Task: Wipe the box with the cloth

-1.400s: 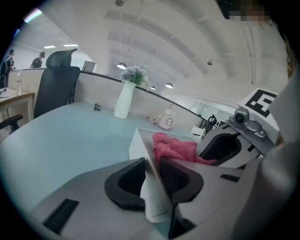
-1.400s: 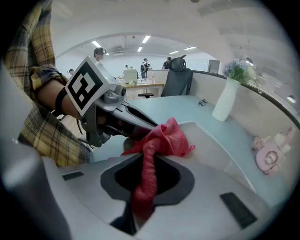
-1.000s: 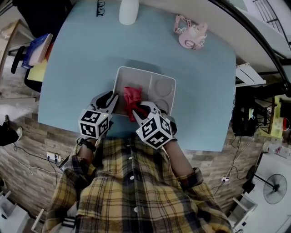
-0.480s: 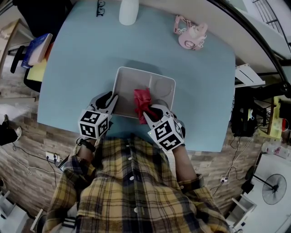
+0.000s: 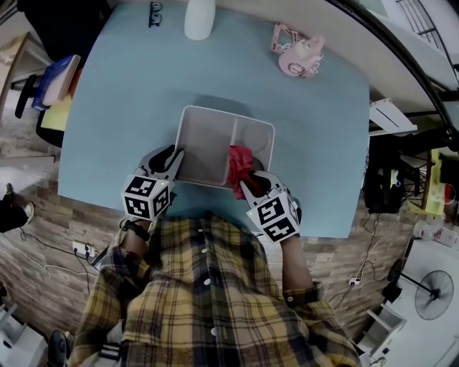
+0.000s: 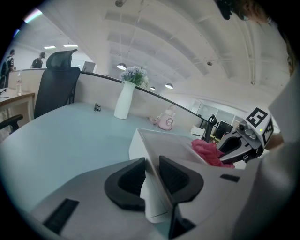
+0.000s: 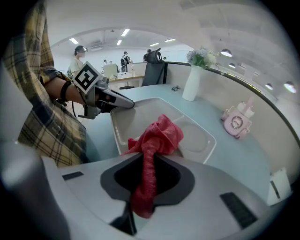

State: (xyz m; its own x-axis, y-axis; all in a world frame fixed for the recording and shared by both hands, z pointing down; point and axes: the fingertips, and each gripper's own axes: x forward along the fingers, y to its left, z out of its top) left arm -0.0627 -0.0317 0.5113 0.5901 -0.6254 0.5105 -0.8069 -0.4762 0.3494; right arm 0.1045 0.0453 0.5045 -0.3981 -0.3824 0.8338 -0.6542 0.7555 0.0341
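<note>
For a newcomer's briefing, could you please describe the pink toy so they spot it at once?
Start at the blue table. Along its far edge stands a white vase; the toy sits to its right. It is the only pale pink thing there; the cloth is red.

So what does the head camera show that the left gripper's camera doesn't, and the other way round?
Only the head view: the person's plaid shirt, the floor with cables, and a fan.

Only the left gripper view: the left claw closed on the box wall, flowers in the white vase, and ceiling lights.

Both: the table, the box, the red cloth held by the right claw, the vase and the pink toy.
</note>
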